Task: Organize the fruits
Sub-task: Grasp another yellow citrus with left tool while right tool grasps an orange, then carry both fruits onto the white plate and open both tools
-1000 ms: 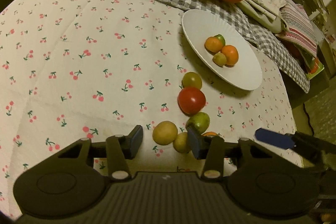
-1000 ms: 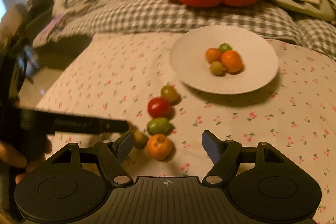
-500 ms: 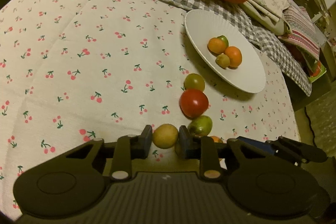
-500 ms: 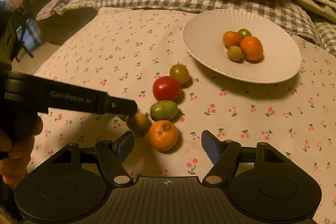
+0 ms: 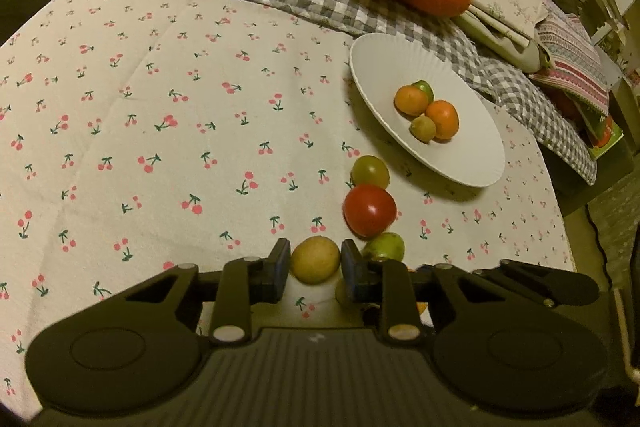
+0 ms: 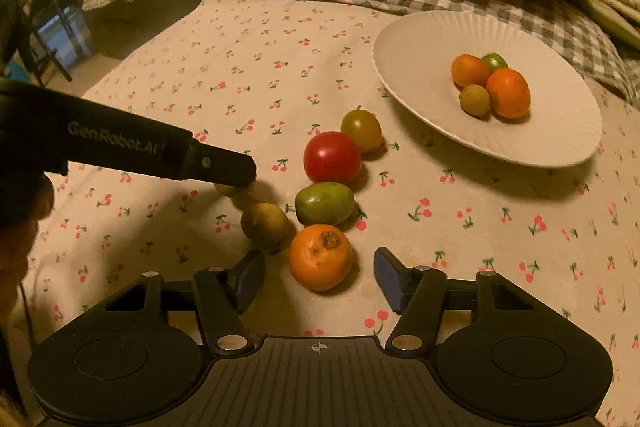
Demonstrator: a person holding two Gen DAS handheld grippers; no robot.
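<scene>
A: 4 small fruits sit on the white fluted paper plate (image 6: 420, 67); 6 wait on the cherry-print tablecloth (image 5: 160, 147).

B: The left gripper (image 5: 314, 263) is pinched narrow on the round yellow fruit (image 5: 315, 259), which looks to be resting on the cloth. The right gripper (image 6: 320, 277) gapes wide around the blemished orange mandarin (image 6: 321, 255), not touching it.

A: Any writing?

B: "GenRobot.AI" on the left gripper's side, seen from the right wrist.

Our left tool (image 5: 313, 264) pinches a yellow fruit (image 5: 315, 259) on the cherry-print cloth (image 5: 160, 131), near the red tomato (image 5: 369, 209).
</scene>
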